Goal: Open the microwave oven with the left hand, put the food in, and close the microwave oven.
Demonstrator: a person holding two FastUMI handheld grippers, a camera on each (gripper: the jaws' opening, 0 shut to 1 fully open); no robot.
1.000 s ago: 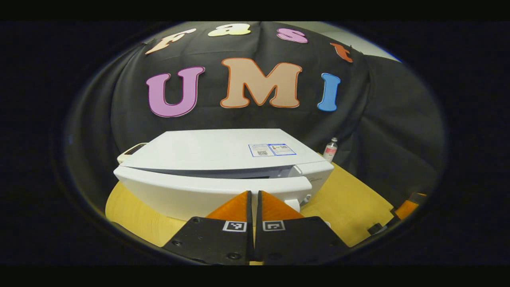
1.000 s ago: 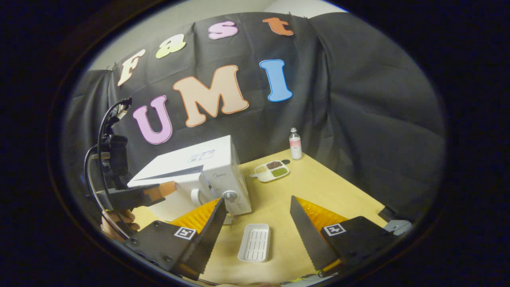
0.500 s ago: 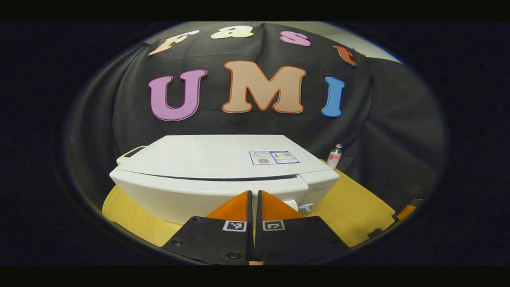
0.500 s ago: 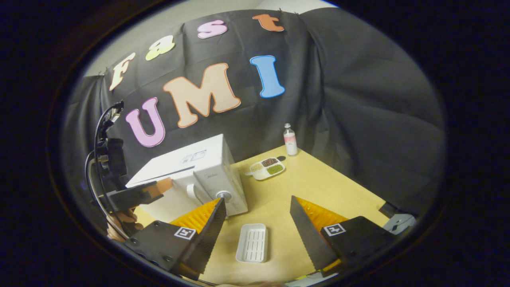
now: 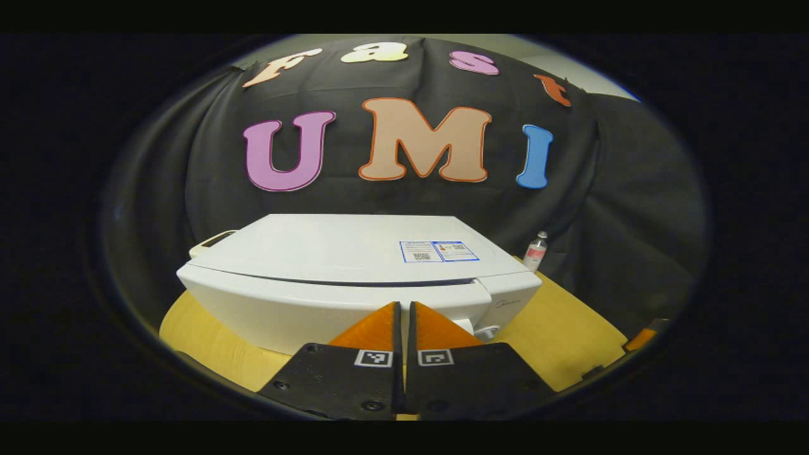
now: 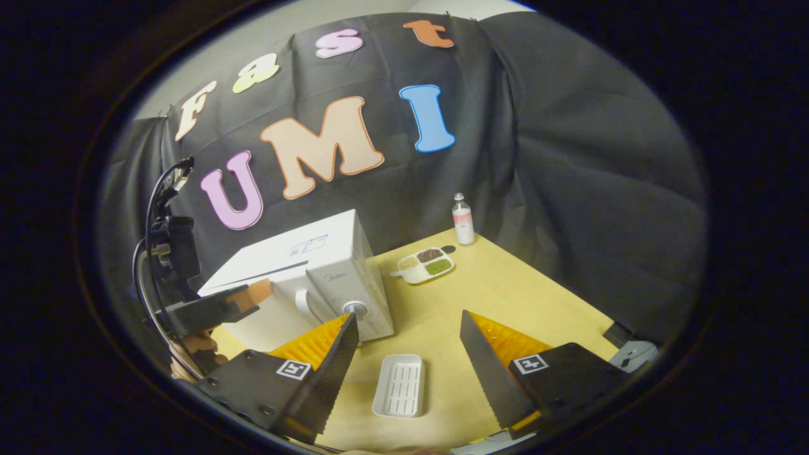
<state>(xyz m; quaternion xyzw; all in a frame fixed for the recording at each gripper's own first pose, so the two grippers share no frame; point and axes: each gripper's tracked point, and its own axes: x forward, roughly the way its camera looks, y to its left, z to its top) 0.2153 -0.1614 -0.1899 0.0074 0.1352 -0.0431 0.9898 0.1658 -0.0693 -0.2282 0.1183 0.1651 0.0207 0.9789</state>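
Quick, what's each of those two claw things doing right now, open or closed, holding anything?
Left gripper: closed, fingers together, holding nothing, in front of the microwave oven.
Right gripper: open, empty, above the white tray.

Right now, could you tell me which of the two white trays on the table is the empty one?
The ribbed rectangular tray, lying near the right tool in front of the microwave, is empty. The divided tray by the bottle holds food in its compartments.

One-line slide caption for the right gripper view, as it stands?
Open right claw hovers above a white tray beside the closed microwave, food dish behind.
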